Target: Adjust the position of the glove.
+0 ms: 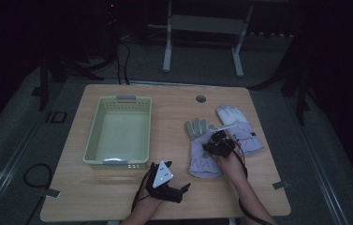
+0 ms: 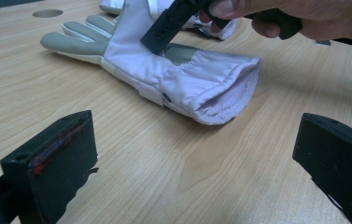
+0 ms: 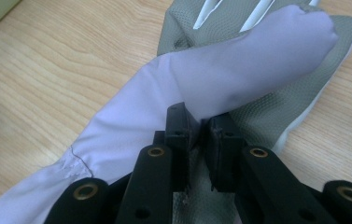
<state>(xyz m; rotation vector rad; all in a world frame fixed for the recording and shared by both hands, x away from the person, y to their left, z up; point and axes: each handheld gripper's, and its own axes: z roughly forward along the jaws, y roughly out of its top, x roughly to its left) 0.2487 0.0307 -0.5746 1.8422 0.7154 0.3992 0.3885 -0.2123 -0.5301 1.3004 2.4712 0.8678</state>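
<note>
While the right gripper pinches the near glove, the left gripper waits with jaws spread.

Its jaws press together on a fold of lilac fabric at the palm, likely to lift it toward the basket. At centre right of the high view, the glove's long axis runs up the frame, fingers pointing toward the far edge and cuff nearest the person, beside a second glove.
</note>
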